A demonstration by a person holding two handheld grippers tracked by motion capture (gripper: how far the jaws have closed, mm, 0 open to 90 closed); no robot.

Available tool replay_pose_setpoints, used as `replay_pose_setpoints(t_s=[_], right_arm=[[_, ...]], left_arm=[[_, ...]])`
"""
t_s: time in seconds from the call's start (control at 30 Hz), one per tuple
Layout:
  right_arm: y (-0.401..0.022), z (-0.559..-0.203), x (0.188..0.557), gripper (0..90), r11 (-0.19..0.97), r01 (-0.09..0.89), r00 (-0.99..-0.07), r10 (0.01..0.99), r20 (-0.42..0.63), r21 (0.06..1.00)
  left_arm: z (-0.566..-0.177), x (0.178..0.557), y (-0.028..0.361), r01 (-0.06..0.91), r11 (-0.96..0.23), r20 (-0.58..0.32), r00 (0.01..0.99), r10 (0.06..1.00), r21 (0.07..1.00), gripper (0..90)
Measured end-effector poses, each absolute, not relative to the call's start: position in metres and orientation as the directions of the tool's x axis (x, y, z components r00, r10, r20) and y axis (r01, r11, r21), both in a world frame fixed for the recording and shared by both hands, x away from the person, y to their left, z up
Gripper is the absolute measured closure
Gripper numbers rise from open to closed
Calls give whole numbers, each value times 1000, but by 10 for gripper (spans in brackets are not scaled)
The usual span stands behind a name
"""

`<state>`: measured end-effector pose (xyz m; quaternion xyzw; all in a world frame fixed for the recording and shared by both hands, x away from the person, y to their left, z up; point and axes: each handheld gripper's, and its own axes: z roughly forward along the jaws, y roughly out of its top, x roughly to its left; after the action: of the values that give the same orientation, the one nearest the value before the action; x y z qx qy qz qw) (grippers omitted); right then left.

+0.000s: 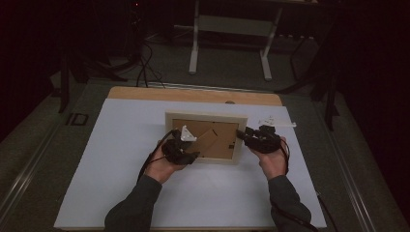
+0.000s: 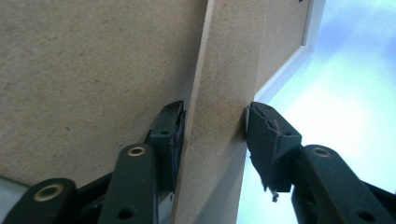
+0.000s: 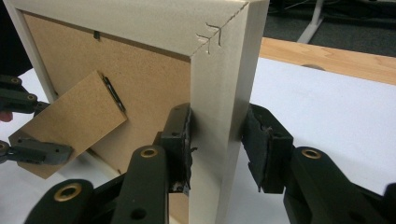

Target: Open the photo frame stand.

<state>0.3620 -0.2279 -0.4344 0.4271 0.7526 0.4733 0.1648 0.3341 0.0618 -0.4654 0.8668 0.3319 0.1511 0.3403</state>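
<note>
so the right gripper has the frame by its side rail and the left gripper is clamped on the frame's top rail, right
Not quite. The right gripper does hold the picture frame by its side rail, but the left gripper straddles the hinged stand flap on the backing board, not the top rail. The left gripper view shows it best.

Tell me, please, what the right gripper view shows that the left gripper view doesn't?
Right gripper view: the right hand-held gripper clamps the picture frame by its pale side rail; the stapled corner joint and the table's wooden edge appear. Left gripper view: a close look at the left hand-held gripper, its pads straddling the fold-out stand. Both show the frame's brown backing board, the stand and the white tabletop.
</note>
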Motion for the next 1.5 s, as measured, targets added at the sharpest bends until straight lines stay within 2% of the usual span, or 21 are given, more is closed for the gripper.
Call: replay_pose_setpoints(t_s=[0.27,0.5,0.77,0.83,0.87,0.97,1.5], right_arm=[[-231,-433,361,617,229,455,-624,771,125,860],[-233,-433,371,495,276,439,-697,705,131,855],[-229,-432,378,436,309,411,-756,641,132,858],[-229,-432,379,436,313,409,-759,638,129,857],[-227,-432,379,488,317,400,-764,634,122,860],[-231,-434,379,518,309,395,-769,626,128,865],[-228,-432,368,596,342,328,-758,652,29,880]], left_arm=[[-465,327,64,452,-549,38,747,664,703,645],[-465,325,63,444,-551,49,747,663,706,644],[-466,323,63,439,-561,60,749,660,702,649],[-466,323,63,437,-565,61,751,657,700,653],[-466,322,64,429,-573,70,756,650,698,657],[-466,321,64,424,-580,76,759,647,696,664],[-467,333,62,434,-578,113,725,679,691,662]])
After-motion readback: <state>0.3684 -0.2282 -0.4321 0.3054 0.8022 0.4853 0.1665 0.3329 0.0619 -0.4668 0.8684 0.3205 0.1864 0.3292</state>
